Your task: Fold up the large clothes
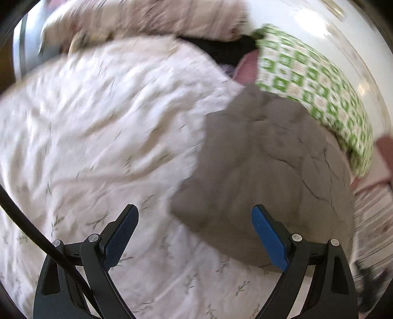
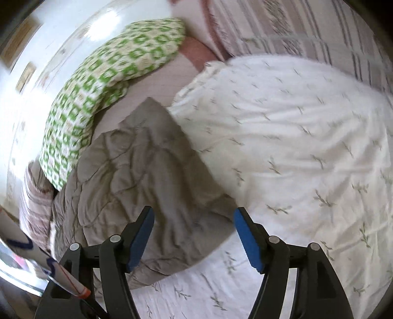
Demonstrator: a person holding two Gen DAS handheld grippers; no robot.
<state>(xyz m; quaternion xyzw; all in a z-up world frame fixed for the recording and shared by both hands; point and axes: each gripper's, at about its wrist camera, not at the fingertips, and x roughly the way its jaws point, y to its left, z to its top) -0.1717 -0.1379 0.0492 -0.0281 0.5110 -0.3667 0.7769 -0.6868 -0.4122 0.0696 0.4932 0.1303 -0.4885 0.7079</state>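
Observation:
A grey-brown quilted garment [image 1: 267, 176] lies crumpled on a white leaf-print bed cover [image 1: 98, 127]. In the right wrist view the garment [image 2: 147, 176] spreads left of centre on the same white cover [image 2: 294, 147]. My left gripper [image 1: 195, 216] is open and empty, hovering above the garment's near-left edge. My right gripper [image 2: 194, 218] is open and empty, above the garment's near edge. Both views are motion-blurred.
A green-and-white patterned pillow [image 1: 314, 90] lies beyond the garment, also in the right wrist view [image 2: 103, 93]. A striped pink blanket [image 2: 294, 27] lies at the far side. A black cloth [image 1: 226, 49] and a fluffy beige blanket [image 1: 152, 19] lie at the back. A white wall [image 2: 49, 36] borders the bed.

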